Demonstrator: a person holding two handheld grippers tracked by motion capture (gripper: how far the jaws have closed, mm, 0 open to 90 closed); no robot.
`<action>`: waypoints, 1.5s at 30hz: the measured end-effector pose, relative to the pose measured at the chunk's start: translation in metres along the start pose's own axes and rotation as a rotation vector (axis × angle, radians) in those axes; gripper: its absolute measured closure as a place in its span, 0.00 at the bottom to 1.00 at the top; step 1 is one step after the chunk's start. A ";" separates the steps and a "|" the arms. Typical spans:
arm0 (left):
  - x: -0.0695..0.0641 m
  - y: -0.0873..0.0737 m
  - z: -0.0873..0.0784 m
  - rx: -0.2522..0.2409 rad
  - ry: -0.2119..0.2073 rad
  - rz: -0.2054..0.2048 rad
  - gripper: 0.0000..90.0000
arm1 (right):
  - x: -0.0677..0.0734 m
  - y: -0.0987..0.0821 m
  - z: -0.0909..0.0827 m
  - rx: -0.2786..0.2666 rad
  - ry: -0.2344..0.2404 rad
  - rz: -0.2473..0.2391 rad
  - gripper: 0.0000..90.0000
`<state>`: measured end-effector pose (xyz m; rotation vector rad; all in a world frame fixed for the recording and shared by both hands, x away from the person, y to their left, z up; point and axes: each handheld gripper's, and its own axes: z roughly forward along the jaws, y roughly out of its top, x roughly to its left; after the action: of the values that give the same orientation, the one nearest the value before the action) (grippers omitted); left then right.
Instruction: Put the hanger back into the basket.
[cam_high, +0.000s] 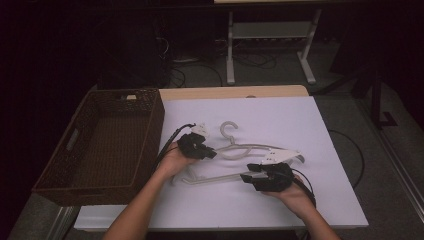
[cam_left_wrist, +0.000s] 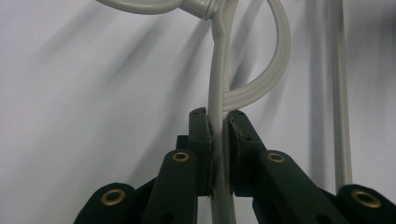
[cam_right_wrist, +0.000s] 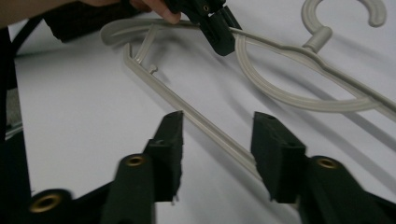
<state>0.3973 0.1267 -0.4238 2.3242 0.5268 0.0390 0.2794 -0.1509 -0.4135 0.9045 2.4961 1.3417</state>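
The hanger (cam_high: 235, 150) lay flat on the white sheet (cam_high: 310, 120) near the middle of the table, its hook (cam_high: 228, 131) pointing toward twelve o'clock and its long axis running roughly from nine to three, so the bottom bar (cam_high: 215, 178) was the part closest to the person. The left gripper (cam_high: 205, 150) sat at the hanger's nine o'clock end, and in the left gripper view its jaws were pressed tight on the flat shoulder arm (cam_left_wrist: 219, 140), the pads flush against both faces of the plastic. The right gripper (cam_high: 248, 176) lay at about five o'clock from the hook, just at the bottom bar, pointing toward nine o'clock along it. In the right gripper view its jaws stood about half open, with the bar (cam_right_wrist: 205, 126) passing between and beneath them and neither pad (cam_right_wrist: 275, 140) touching it. The right hand was therefore the free one and the nearer to the bar, while the left forearm (cam_high: 145, 200) reached in from six o'clock with the hand (cam_high: 175, 161) curled over its gripper. The brown basket (cam_high: 80, 150) stood well apart at nine o'clock of the hanger, at the sheet's edge.
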 end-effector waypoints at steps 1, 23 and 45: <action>0.000 0.001 -0.002 -0.010 0.003 -0.010 0.91 | 0.001 0.000 -0.004 -0.015 -0.013 0.009 0.51; -0.004 0.051 -0.076 -0.068 0.096 -0.079 0.91 | 0.005 -0.025 -0.037 -0.089 -0.057 0.028 0.25; 0.005 0.073 -0.158 -0.097 0.178 -0.099 0.91 | -0.016 -0.039 -0.058 -0.159 -0.197 0.076 0.06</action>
<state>0.4002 0.1868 -0.2606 2.2090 0.7122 0.2214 0.2516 -0.2174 -0.4132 1.0493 2.1962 1.3767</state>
